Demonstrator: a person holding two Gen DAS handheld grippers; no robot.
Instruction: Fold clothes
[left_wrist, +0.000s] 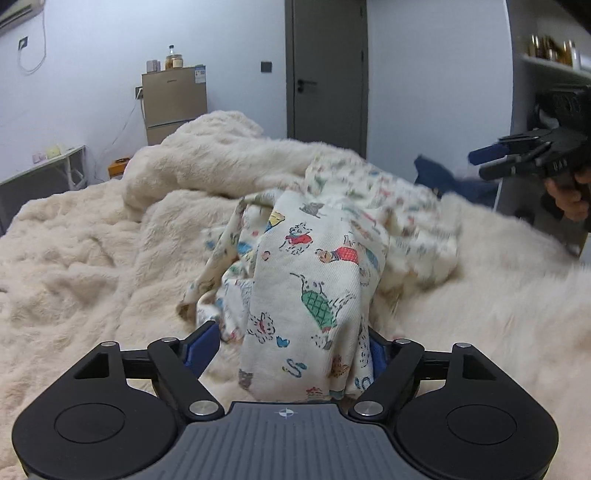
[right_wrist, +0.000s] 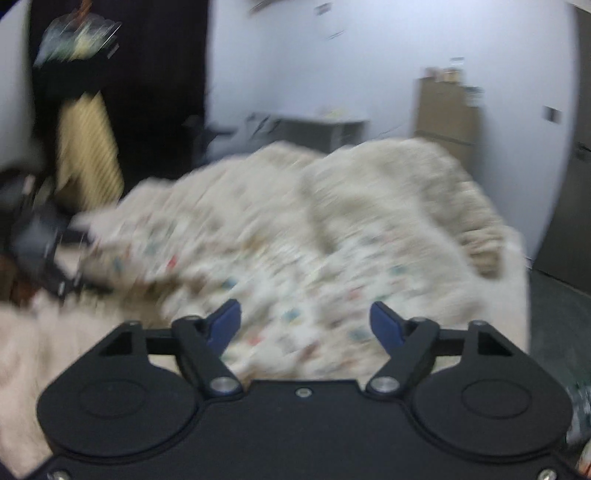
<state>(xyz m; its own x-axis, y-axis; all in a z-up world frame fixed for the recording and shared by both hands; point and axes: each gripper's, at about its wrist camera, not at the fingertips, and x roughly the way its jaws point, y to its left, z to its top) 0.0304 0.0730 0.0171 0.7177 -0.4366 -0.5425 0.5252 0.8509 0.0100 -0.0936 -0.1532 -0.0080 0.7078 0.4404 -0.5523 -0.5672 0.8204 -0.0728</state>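
A cream garment with a coloured cartoon-animal print (left_wrist: 317, 280) lies crumpled on a fluffy cream blanket (left_wrist: 81, 258). A fold of it hangs between the fingers of my left gripper (left_wrist: 291, 341), whose blue pads stand wide apart, so no clamp shows. My right gripper (right_wrist: 306, 321) is open and empty, held above the garment (right_wrist: 288, 280); that view is motion-blurred. The right gripper also shows in the left wrist view (left_wrist: 495, 158), at the far right above the bed, with a hand on it.
The blanket is bunched into a ridge (left_wrist: 229, 162) behind the garment. A dark blue cloth (left_wrist: 447, 181) lies at the bed's far right edge. A small fridge (left_wrist: 173, 103), a grey door (left_wrist: 328, 77) and a side table (left_wrist: 48, 166) stand beyond the bed.
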